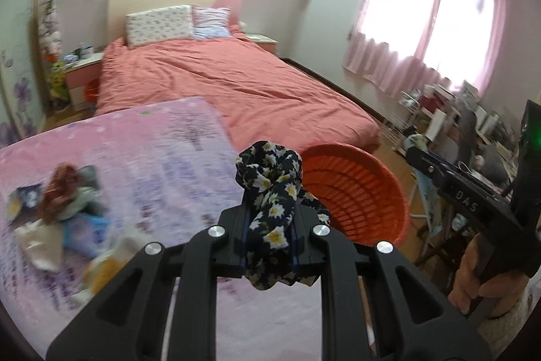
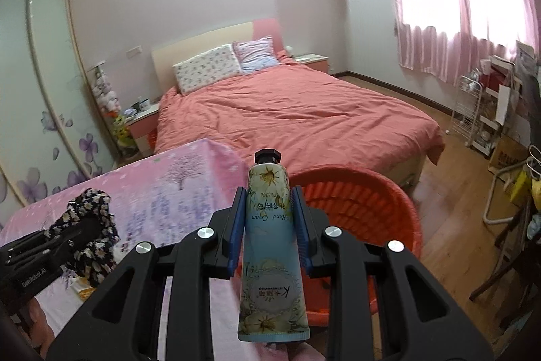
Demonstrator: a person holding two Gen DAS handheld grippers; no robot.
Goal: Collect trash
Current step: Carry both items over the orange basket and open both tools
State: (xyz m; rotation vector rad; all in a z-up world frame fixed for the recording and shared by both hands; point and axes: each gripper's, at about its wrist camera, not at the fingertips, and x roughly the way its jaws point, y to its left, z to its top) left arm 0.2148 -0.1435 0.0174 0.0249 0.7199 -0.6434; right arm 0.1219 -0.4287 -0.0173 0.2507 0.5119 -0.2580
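My left gripper [image 1: 272, 208] is shut on a dark floral scrunchie [image 1: 270, 185], held above the pink tablecloth beside the orange basket [image 1: 365, 192]. The scrunchie also shows in the right wrist view [image 2: 88, 225]. My right gripper [image 2: 268, 215] is shut on a hand cream tube [image 2: 270, 242], cap pointing forward, at the basket's [image 2: 372, 202] near left rim. A pile of wrappers and scraps [image 1: 61, 208] lies on the table at the left.
The table with its pink cloth [image 1: 162, 151] stands in front of a bed with a salmon cover [image 1: 236, 80]. Nightstands flank the bed. A white rack [image 2: 473, 117] and clutter stand at the right under pink curtains. The right gripper's body [image 1: 473, 202] is at the right.
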